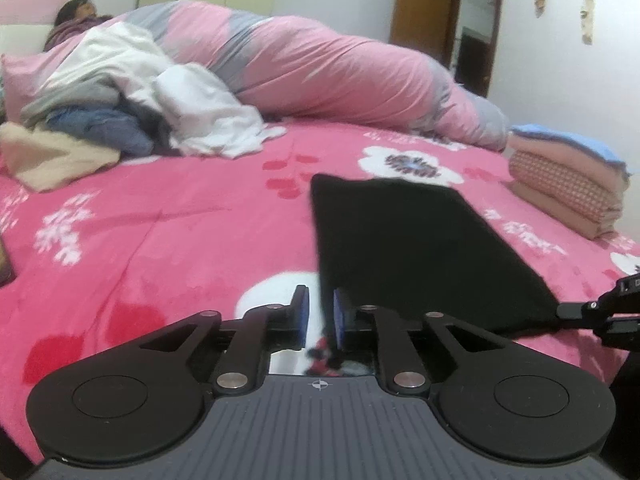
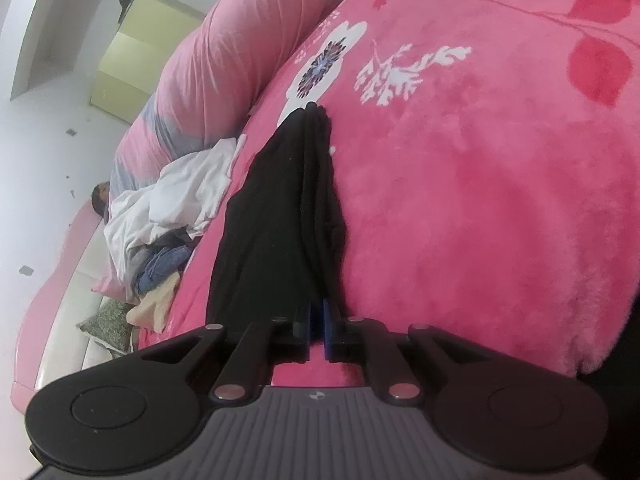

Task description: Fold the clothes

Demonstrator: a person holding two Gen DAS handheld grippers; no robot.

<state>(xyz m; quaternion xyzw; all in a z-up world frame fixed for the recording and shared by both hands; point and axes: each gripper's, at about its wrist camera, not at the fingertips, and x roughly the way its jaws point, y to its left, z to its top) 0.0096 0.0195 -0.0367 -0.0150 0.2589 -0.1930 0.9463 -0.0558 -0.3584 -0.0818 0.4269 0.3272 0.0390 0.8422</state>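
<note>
Two grippers, left gripper [image 1: 320,312] and right gripper [image 2: 319,320], each clench one black garment [image 1: 408,240].

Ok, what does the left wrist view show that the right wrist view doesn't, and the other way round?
Only the left wrist view shows the folded stack of clothes at the bed's right edge, the brown door, and the right gripper pinching the black garment at its near right corner. Only the right wrist view shows the green patterned cushion by the headboard. Both show the black garment held in blue-padded fingers, the pink floral blanket, the rolled pink duvet, the unfolded clothes pile and a person lying at the bed's head.
</note>
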